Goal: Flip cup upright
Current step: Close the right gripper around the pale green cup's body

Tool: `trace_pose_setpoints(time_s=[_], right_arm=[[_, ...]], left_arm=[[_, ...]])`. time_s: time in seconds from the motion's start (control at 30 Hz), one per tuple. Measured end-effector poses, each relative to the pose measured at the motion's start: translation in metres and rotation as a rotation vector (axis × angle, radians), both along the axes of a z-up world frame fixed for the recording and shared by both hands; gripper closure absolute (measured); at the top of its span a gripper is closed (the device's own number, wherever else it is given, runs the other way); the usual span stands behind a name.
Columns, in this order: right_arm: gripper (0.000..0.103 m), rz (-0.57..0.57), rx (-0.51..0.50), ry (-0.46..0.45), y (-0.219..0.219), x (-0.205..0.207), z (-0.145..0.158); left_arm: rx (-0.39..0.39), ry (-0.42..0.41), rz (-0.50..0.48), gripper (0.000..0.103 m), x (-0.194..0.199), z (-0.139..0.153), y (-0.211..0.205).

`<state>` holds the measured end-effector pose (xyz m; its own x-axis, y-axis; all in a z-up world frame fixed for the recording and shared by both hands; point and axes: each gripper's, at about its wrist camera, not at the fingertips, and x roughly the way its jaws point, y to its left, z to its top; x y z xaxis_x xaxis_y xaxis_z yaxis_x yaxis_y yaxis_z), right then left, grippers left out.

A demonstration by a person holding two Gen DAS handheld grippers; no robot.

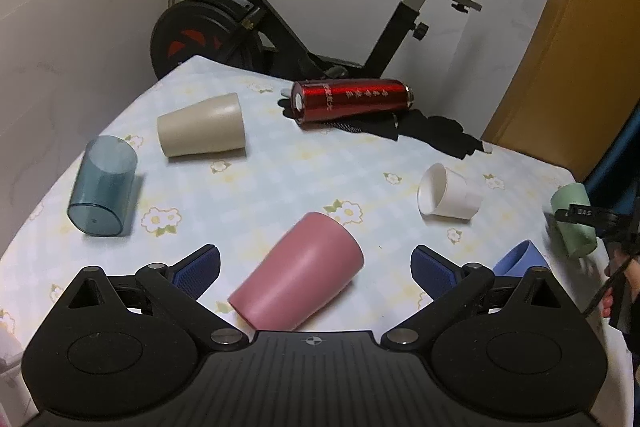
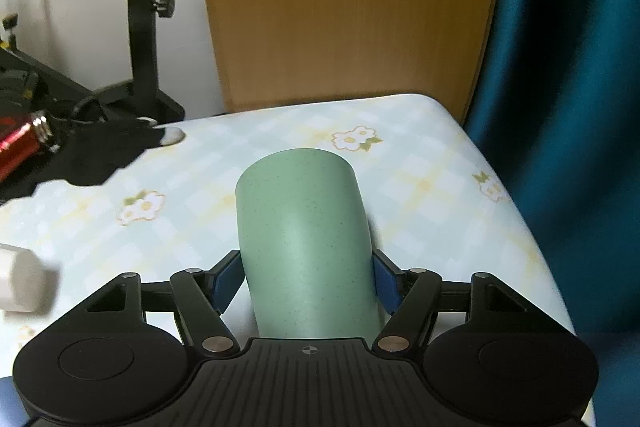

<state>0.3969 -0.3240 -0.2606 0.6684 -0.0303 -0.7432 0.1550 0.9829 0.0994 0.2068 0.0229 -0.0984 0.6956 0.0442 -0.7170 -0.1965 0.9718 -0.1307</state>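
My right gripper (image 2: 306,279) is shut on a speckled green cup (image 2: 300,227), its blue pads (image 2: 228,279) pressed on both sides; the cup's closed base points away from me. The same green cup (image 1: 572,223) shows at the far right of the left wrist view. My left gripper (image 1: 316,267) is open, hovering with a pink cup (image 1: 300,287) lying on its side between its fingers. Other cups lie tipped on the floral tablecloth (image 1: 280,179): a beige cup (image 1: 202,127), a white cup (image 1: 448,197), a blue cup (image 1: 520,261) and a clear teal cup (image 1: 102,193).
A red flask (image 1: 348,101) lies on black gloves (image 1: 432,131) at the table's far edge. An exercise bike (image 1: 248,19) stands behind the table. A wooden panel (image 2: 348,7) and teal curtain (image 2: 568,67) are at the right. The table's right edge (image 2: 520,211) is close.
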Motion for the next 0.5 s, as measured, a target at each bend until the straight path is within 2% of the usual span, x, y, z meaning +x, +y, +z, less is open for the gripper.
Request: trace_pose_setpoints(time_s=[0.13,0.27,0.5], right_arm=[[0.04,0.018,0.031,-0.042,0.004,-0.017,0.028],[0.04,0.051,0.058,-0.116,0.014,-0.037,0.073],[0.04,0.155,0.109,-0.224,0.049,-0.085,0.15]], left_arm=[[-0.019,-0.021,0.034,0.001,-0.007,0.007,0.009],[-0.054,-0.059,0.064,0.001,-0.018,0.018,0.022],[-0.038,-0.134,0.115,0.002,-0.043,0.034,0.039]])
